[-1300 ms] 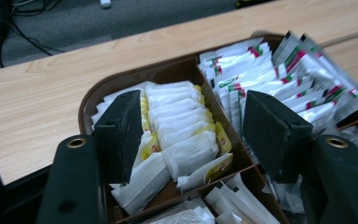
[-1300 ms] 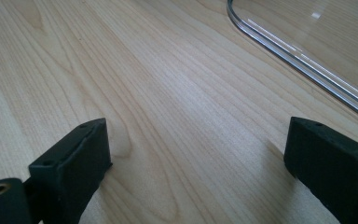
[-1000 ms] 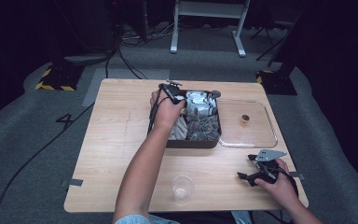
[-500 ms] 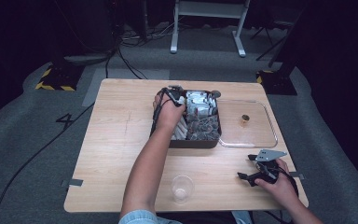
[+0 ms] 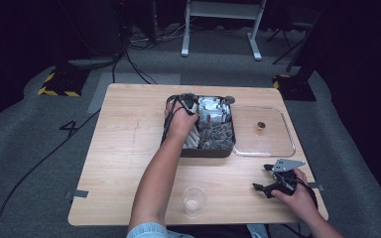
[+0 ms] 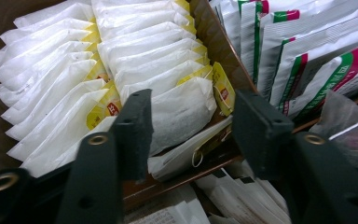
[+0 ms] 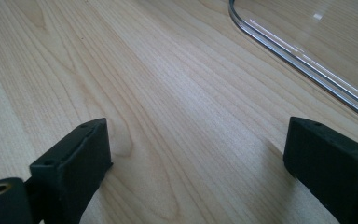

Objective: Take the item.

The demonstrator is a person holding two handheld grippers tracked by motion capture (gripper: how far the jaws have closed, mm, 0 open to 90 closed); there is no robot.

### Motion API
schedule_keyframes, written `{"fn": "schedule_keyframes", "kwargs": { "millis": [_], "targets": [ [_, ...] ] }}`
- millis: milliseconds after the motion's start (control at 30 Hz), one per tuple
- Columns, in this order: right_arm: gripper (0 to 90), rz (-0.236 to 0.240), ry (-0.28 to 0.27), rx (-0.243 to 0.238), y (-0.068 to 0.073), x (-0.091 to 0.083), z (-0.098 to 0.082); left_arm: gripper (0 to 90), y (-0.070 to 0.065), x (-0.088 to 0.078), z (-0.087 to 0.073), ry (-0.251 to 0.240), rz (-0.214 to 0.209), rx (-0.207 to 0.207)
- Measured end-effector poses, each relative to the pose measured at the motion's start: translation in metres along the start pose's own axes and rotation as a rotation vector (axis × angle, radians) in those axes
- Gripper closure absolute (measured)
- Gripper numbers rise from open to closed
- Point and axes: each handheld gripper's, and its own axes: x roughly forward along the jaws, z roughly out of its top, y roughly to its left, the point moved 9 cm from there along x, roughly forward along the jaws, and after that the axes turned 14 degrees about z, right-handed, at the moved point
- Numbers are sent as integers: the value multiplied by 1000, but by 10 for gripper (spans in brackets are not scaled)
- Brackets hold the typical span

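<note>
Left tongs (image 5: 188, 101) hang over the near-left compartment of the dark organiser box (image 5: 198, 151), jaws spread, nothing between them yet. In the left gripper view, the left tongs (image 6: 191, 135) straddle the front tea bag (image 6: 179, 112) of a packed row; one jaw sits on each side of the bag, not yet touching it as far as I can tell. Judgement: the spread matches the bag's width, so this looks like the line-up for a pinch.

Tea bag orientation: the bags stand on edge, filed one behind another like index cards, flat faces toward the camera. The long axis of the front bag runs from the compartment floor up to its tagged top; the yellow tag (image 6: 223, 91) sits at its upper right corner. Filing them upright presumably lets a single bag be lifted out by its top.

Next compartment to the right holds striped sachets (image 6: 307, 56), also standing upright.

Clear cup (image 5: 194, 200) stands on the bench (image 5: 119, 148) near the person, likely where the bag goes. Clear lid (image 5: 263, 131) lies flat beside the box.

Right tongs (image 5: 273, 181) rest low on the bench, jaws spread and empty, parked out of the way near the lid's rim (image 7: 303, 58).
</note>
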Motion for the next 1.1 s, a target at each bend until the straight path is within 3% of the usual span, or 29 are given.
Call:
{"fn": "schedule_keyframes", "kwargs": {
  "millis": [200, 233, 467, 867, 1100],
  "targets": [
    [77, 3, -1, -1, 1, 0, 0, 691, 1, 3, -2, 11, -10, 22],
    [78, 3, -1, -1, 1, 0, 0, 750, 1, 2, -2, 14, -11, 32],
    [78, 3, -1, 0, 1, 0, 0, 898, 1, 0, -4, 24, -5, 98],
    [78, 4, 0, 0, 1, 0, 0, 900, 7, -10, 2, -6, 22, 130],
    [78, 4, 0, 1, 1, 0, 0, 900, 11, -18, 8, -33, 25, 123]
  ]
}}
